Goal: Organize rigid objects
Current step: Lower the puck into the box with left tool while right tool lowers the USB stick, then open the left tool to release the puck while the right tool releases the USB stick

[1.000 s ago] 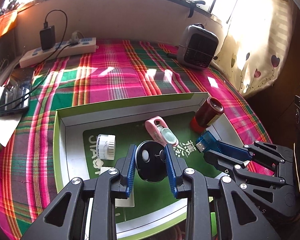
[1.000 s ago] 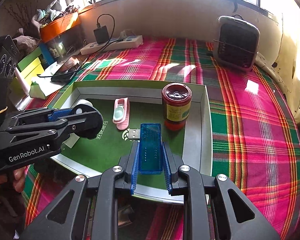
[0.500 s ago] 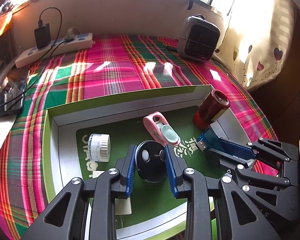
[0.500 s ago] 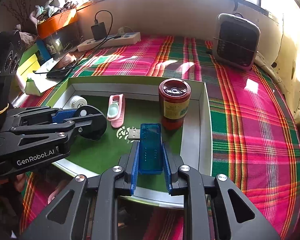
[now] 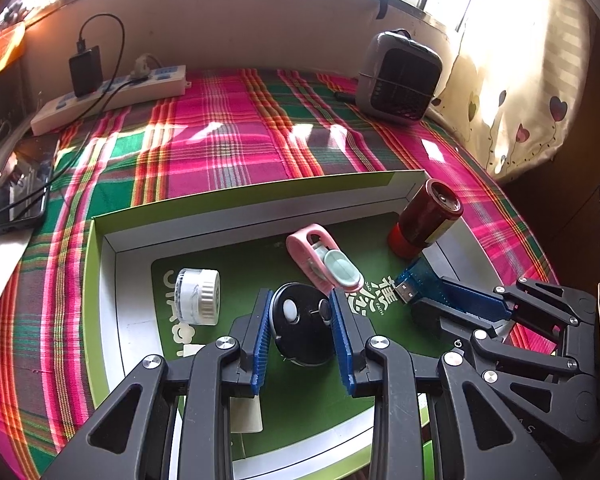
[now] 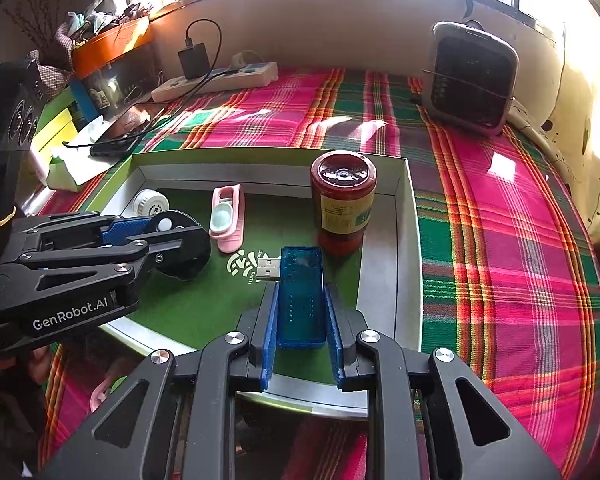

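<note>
A shallow green-and-white box (image 5: 100,264) (image 6: 388,264) lies on the plaid cloth. My left gripper (image 5: 300,312) is shut on a round black disc (image 5: 300,324) and holds it low over the box's green floor; it shows in the right wrist view too (image 6: 180,248). My right gripper (image 6: 300,300) is shut on a blue USB device (image 6: 302,296), plug pointing left, over the box's right part (image 5: 416,280). In the box lie a pink case (image 5: 324,260) (image 6: 228,216), a small white jar (image 5: 196,296) (image 6: 150,202) and an upright dark red jar (image 5: 428,216) (image 6: 342,200).
A grey fan heater (image 5: 400,76) (image 6: 472,76) stands at the back right. A white power strip with a black charger (image 5: 112,92) (image 6: 216,80) lies along the back wall. A phone (image 5: 16,192) on paper and coloured boxes (image 6: 56,128) lie left.
Both grippers have shifted forward a little over the box, each keeping its hold. The objects in the box have not moved.
</note>
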